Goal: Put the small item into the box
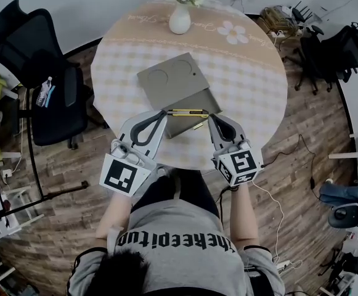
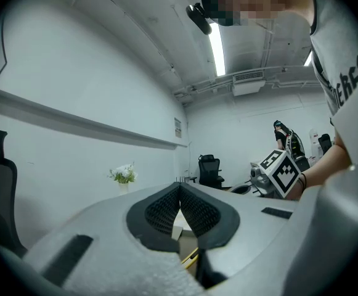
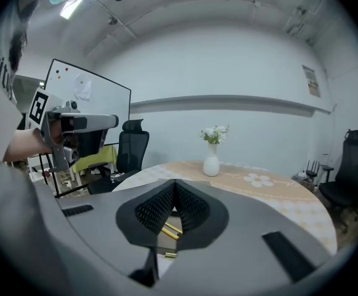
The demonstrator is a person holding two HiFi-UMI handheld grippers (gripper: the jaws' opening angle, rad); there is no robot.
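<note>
A grey box (image 1: 172,82) lies open in the middle of the round table (image 1: 252,85), its lid bearing two round marks. A slim yellow and black item (image 1: 188,111) lies across the box's near part. My left gripper (image 1: 164,112) is at the item's left end and my right gripper (image 1: 210,117) at its right end. In the left gripper view the jaws (image 2: 179,189) meet at their tips, and the yellow item (image 2: 190,258) shows below them. The right gripper (image 3: 175,184) is shut too, with the yellow item (image 3: 171,229) seen underneath. Whether either tip touches it I cannot tell.
A white vase of flowers (image 1: 180,17) stands at the table's far side. Black office chairs are at the left (image 1: 37,60) and far right (image 1: 345,48). Cables run over the wooden floor (image 1: 302,165) on the right. The person's knees are against the table's near edge.
</note>
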